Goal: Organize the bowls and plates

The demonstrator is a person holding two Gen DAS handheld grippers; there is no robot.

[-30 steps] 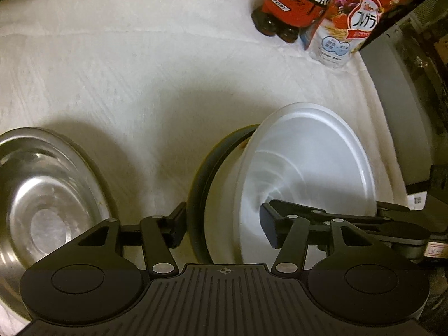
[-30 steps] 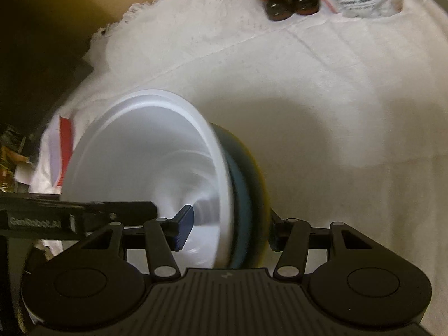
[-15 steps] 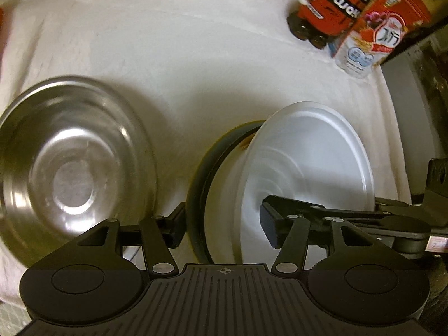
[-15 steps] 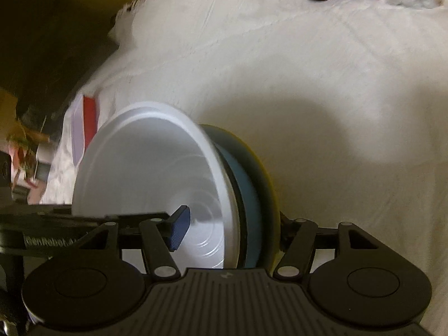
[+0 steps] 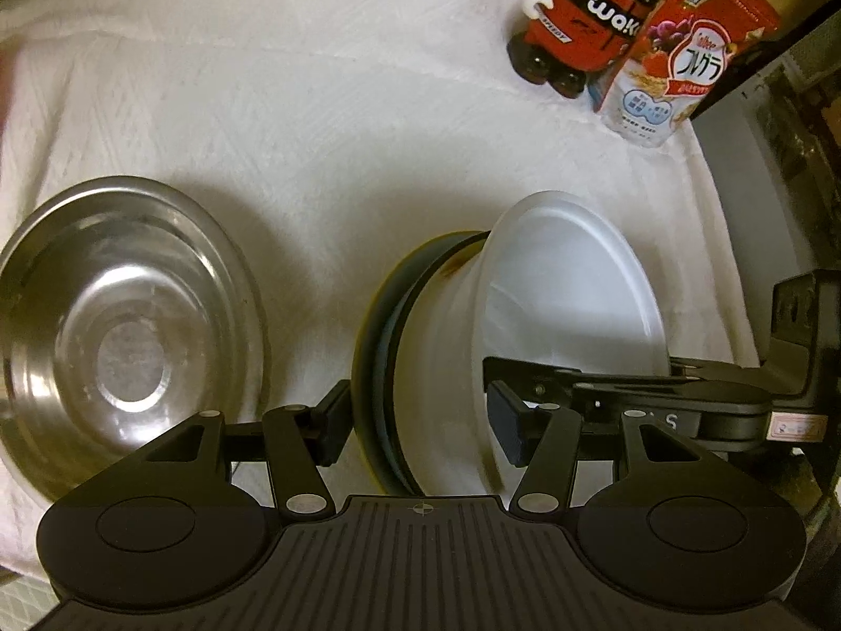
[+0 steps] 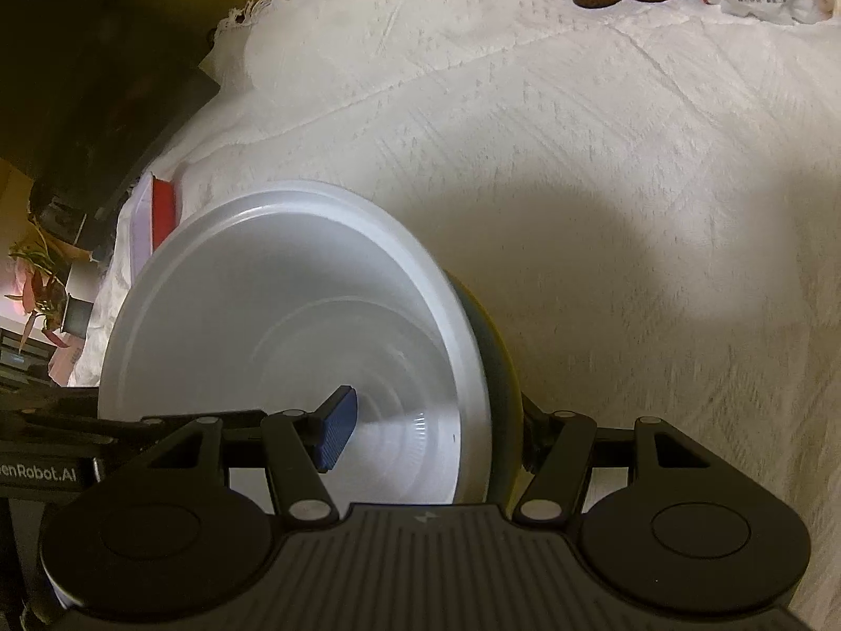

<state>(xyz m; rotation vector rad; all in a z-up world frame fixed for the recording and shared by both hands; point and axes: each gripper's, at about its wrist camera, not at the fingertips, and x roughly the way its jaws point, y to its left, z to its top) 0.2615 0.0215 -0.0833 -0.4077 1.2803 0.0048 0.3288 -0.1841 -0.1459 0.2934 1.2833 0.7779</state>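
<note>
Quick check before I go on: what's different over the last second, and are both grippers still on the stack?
The steel bowl has come further into the left wrist view as the carried stack travels; the toy figure and cereal bag shifted too. Unchanged: left gripper and right gripper both stay clamped on the white bowl and dark plate beneath it, tilted on edge above the white cloth.

A: Where's open room?
B: Bare counter [image 5: 326, 121] between steel bowl [image 5: 126, 326] and the held stack [image 5: 452, 368].
A: Blockers?
B: Toy figure [image 5: 578, 26] and cereal pouch [image 5: 678, 63] at the far right corner.
</note>
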